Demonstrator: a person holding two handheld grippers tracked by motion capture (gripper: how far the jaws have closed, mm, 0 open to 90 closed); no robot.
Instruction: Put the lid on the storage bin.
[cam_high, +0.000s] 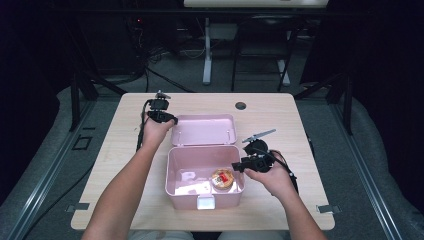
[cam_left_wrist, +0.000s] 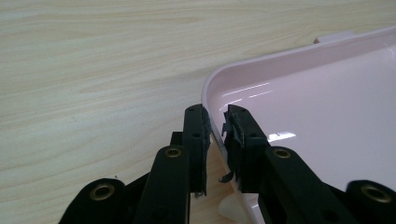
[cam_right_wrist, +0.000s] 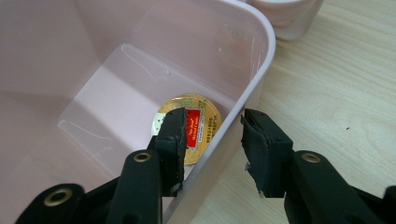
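Table (cam_high: 125, 165): light wood-grain top, rounded corners, pale edge band. A dark round cable hole (cam_high: 241, 106) sits near the far edge, a little right of centre. Directly on the top: one pink box (cam_high: 172, 175), open, standing close to the near edge at about mid-width; its pink lid (cam_high: 202, 129) is folded back flat on the wood behind it, toward the far edge (hinge side away from the person). Left and right margins of the top are bare wood.
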